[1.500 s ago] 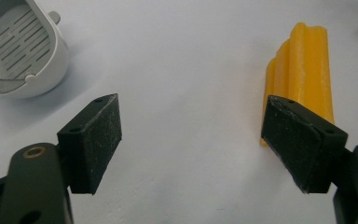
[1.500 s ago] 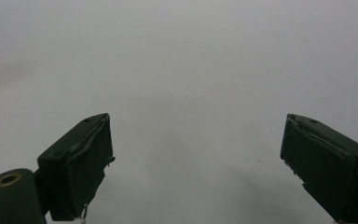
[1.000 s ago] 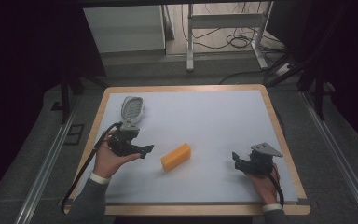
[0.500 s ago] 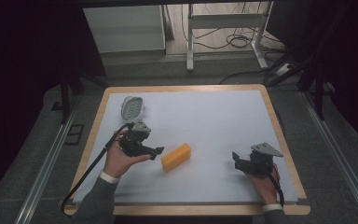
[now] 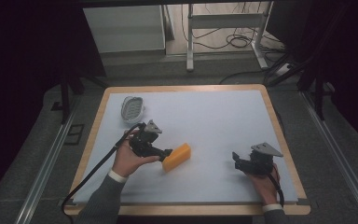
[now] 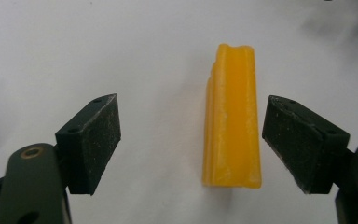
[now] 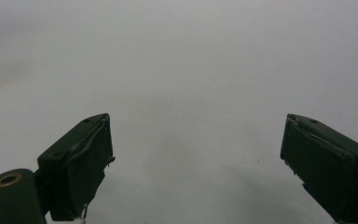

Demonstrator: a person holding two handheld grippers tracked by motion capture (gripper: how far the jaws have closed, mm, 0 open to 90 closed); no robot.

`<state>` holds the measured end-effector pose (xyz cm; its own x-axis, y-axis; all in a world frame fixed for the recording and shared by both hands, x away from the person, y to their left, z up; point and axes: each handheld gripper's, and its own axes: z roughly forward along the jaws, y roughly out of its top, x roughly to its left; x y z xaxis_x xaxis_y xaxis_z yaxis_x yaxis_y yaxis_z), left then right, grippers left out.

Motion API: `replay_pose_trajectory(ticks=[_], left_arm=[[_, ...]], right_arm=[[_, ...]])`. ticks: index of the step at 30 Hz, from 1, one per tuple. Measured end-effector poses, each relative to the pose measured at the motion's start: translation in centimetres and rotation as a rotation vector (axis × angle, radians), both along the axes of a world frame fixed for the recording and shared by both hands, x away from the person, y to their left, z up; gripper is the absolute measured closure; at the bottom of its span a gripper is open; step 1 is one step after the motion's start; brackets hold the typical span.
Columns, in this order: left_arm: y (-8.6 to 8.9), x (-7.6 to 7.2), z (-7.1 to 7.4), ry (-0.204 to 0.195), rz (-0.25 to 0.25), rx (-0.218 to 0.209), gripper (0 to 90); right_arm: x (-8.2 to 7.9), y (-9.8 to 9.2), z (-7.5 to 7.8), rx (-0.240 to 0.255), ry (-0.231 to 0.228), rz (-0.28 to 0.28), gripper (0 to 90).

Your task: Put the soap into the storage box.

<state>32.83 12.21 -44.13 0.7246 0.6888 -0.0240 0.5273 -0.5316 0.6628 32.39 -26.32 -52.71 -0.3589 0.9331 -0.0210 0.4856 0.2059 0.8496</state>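
You are working with two grippers, one yellow block and one pale oval dish on a white sheet that is covering a wood-rimmed table (image 5: 98, 122).

Your left gripper (image 5: 167, 152) is sitting at about 8 o'clock from the table's middle, its jaws spread wide. In the left gripper view the gripper (image 6: 191, 144) is framing the yellow block (image 6: 233, 121), which is lying lengthwise between the jaws, closer to the jaw at 3 o'clock, with a thin gap showing on that side and a broad gap toward the 9 o'clock jaw. Neither pad is touching it. The block (image 5: 176, 157) is a long waxy bar with a shallow groove running along its top and slightly scuffed, whitish faces; it is resting flat just below centre.

Your right gripper (image 5: 235, 157) is resting at about 4 o'clock, well apart from the block, carrying a grey three-cornered plate on top. In its own view the gripper (image 7: 196, 163) is holding its jaws wide over bare matte sheet.

The dish (image 5: 132, 108), ribbed inside, is lying at 10 o'clock near the left rim.

Open sheet is stretching from 12 to 3 o'clock and between the two grippers.
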Motion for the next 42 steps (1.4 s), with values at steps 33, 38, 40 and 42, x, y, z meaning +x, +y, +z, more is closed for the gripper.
replay_pose_trajectory(ticks=[33, 38, 40, 42], left_arm=[[-4.6, 1.7, -4.3, 0.162, -0.030, 0.050, 35.8], [-4.9, 2.0, -5.0, 0.179, -0.024, 0.066, 40.8], [-5.0, 2.0, -5.1, 0.171, -0.022, 0.059, 43.2], [-5.1, 1.9, -5.2, 0.169, -0.023, 0.055, 46.5]], right_arm=[[0.1, 0.0, 0.0, -0.007, 0.003, -0.013, 9.4], [0.1, 0.0, 0.0, -0.008, 0.003, -0.014, 9.4], [0.1, 0.0, 0.0, -0.007, 0.004, -0.014, 9.4], [0.1, 0.0, 0.0, -0.007, 0.002, -0.013, 9.4]])
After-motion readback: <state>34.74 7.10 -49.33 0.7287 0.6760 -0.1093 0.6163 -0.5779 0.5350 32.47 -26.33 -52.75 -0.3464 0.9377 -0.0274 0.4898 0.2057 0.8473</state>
